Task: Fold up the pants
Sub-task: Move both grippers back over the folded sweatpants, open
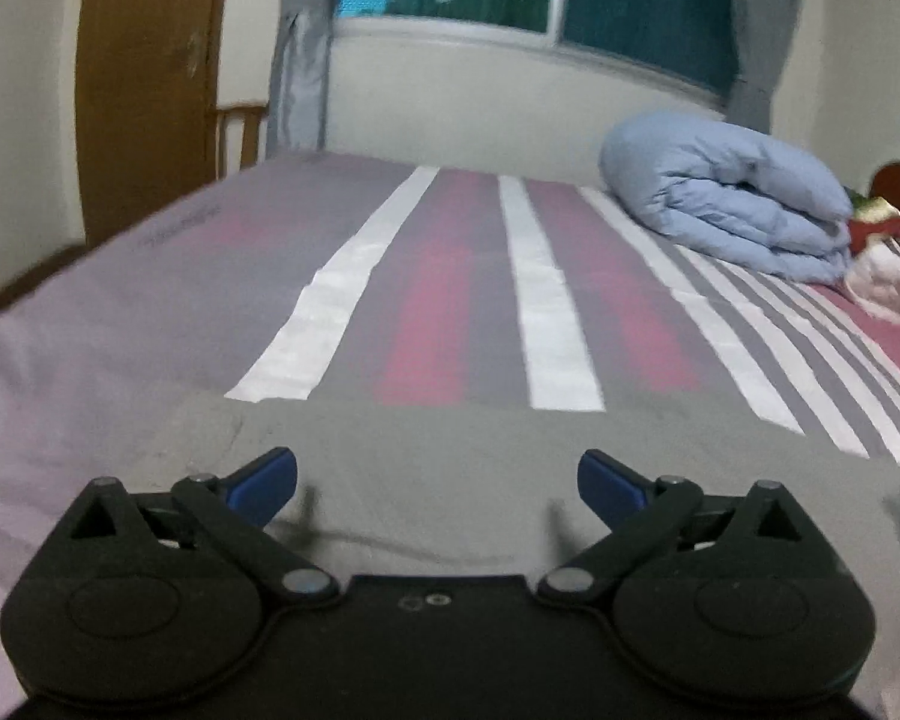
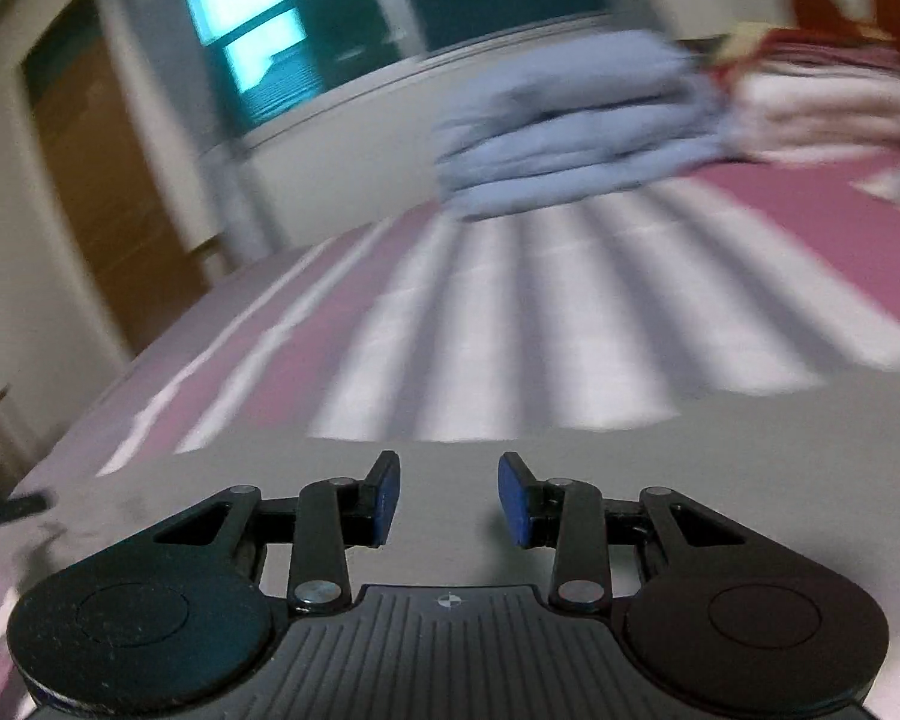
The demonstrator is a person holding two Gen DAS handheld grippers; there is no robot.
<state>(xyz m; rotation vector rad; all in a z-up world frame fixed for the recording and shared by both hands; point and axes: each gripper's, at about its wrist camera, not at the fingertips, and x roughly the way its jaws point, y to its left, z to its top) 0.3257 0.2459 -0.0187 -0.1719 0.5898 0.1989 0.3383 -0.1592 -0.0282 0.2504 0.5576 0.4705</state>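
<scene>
Grey pants (image 1: 450,456) lie flat on the near part of the striped bed. In the left wrist view my left gripper (image 1: 437,483) is wide open just above the grey cloth, holding nothing. In the right wrist view the grey pants (image 2: 630,480) fill the near field, and my right gripper (image 2: 449,498) is open and empty above them. The right view is tilted and blurred by motion. The other gripper shows as a dark shape at the left edge of the right wrist view (image 2: 6,510).
The bed sheet (image 1: 450,300) has white, grey and red stripes. A folded light blue duvet (image 1: 732,204) and a red and white blanket (image 1: 888,264) lie at the far right. A wooden door (image 1: 150,90), window and curtains stand behind the bed.
</scene>
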